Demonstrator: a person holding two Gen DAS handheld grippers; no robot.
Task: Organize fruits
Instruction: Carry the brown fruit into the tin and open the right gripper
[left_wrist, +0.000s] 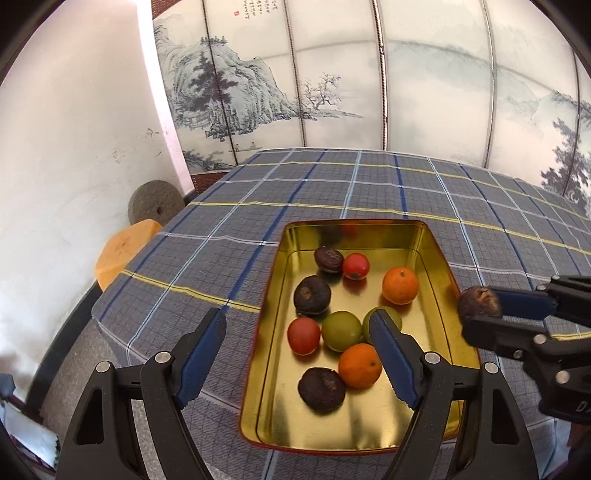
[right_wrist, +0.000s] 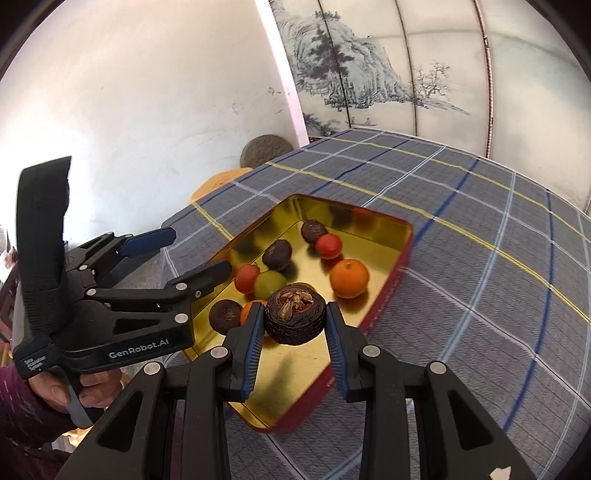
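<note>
A gold tin tray with a red outside lies on the plaid tablecloth. It holds several fruits: dark brown ones, red ones, oranges and green ones. My right gripper is shut on a dark brown wrinkled fruit and holds it above the tray's near right rim; it also shows in the left wrist view. My left gripper is open and empty over the tray's left edge, and shows in the right wrist view.
The plaid tablecloth covers the table. An orange stool and a round grey stone disc stand by the white wall at the left. A painted folding screen stands behind the table.
</note>
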